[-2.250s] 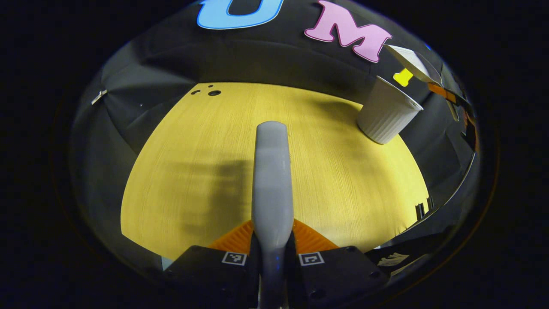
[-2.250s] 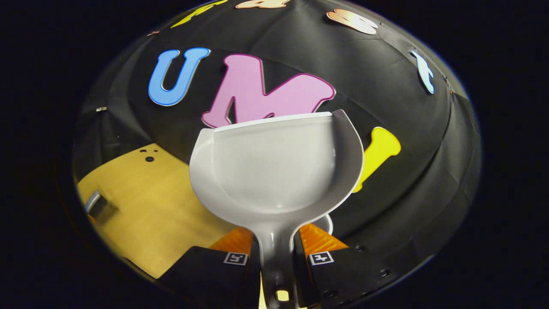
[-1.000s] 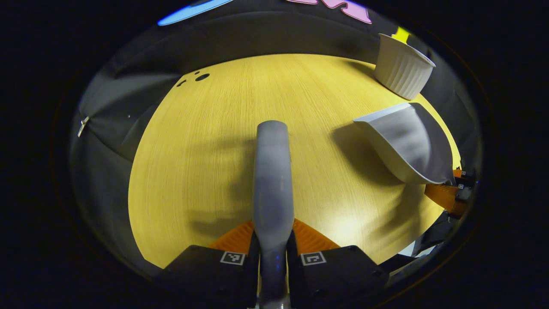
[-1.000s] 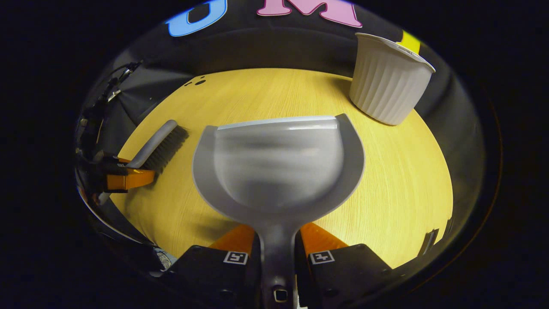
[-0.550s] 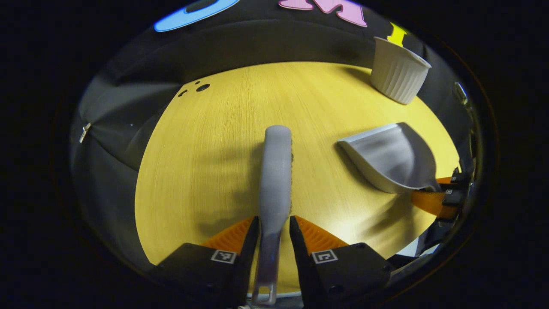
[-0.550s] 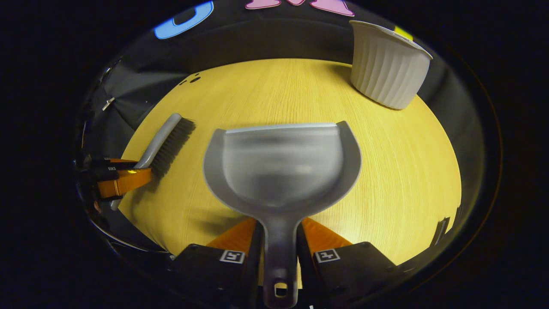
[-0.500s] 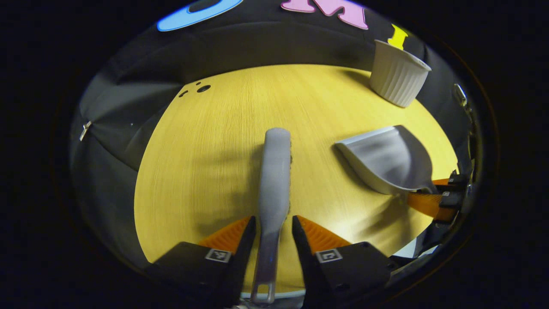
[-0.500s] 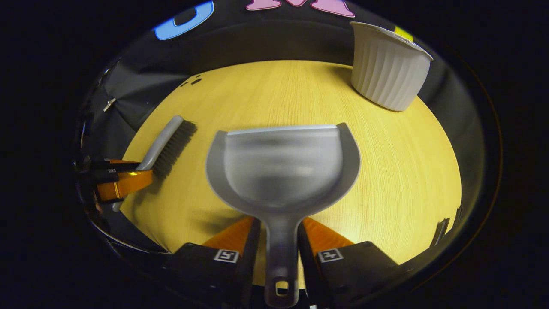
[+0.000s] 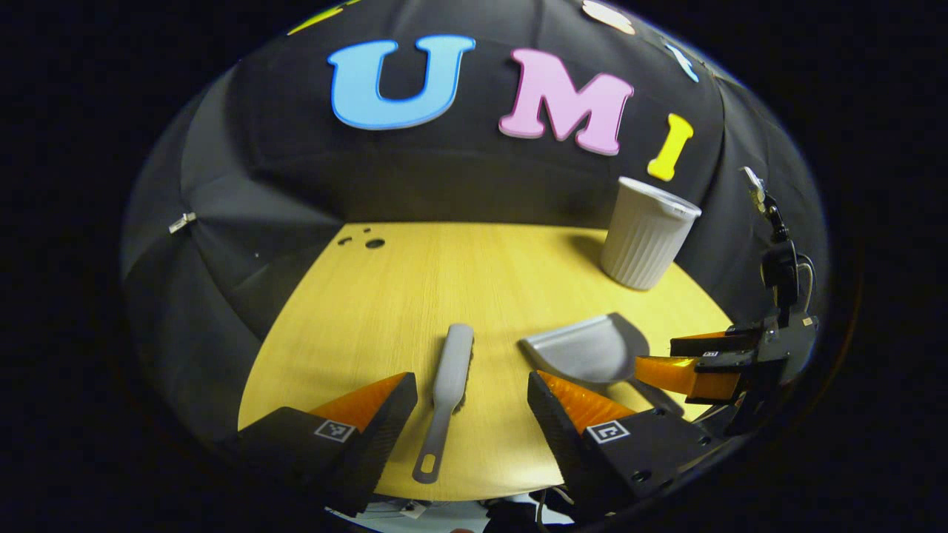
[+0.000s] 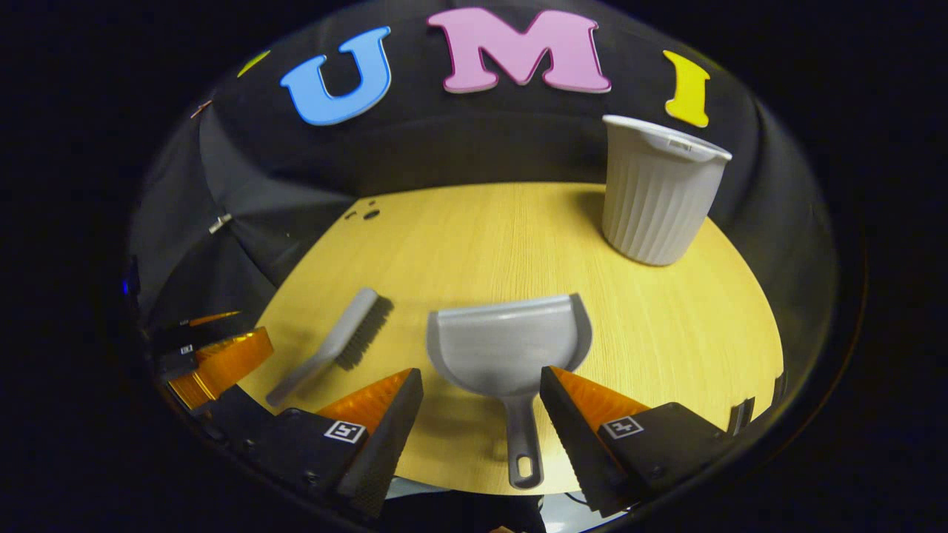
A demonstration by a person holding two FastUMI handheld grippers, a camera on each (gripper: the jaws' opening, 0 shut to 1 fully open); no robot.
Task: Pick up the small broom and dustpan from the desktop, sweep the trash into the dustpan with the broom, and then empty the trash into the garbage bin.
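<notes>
While both tools lie flat on it, the pale wooden desk (image 9: 385,296) spreads from its near edge back to the black cloth wall, with a few small dark holes (image 9: 368,241) near its far left corner. At the far right of the desk stands the white ribbed garbage bin (image 10: 656,194), upright and well apart from the tools; in the left gripper view it (image 9: 646,235) sits just behind the dustpan.

Next in size, the grey dustpan (image 10: 509,345) rests on the desk with its open lip facing the wall and its handle pointing toward the near edge. The left hand-held gripper (image 9: 472,396) hangs above the near edge with its fingers spread wide, touching nothing, and the small broom (image 9: 450,383) lies on the desk between and beyond them. The right hand-held gripper (image 10: 481,389) is likewise spread wide, its fingers apart from the dustpan handle that lies between them.

Seen from the right gripper view, the broom (image 10: 341,344) lies just left of the dustpan, bristles to its right side, handle angled toward the near left edge. Neither tool touches the other.
</notes>
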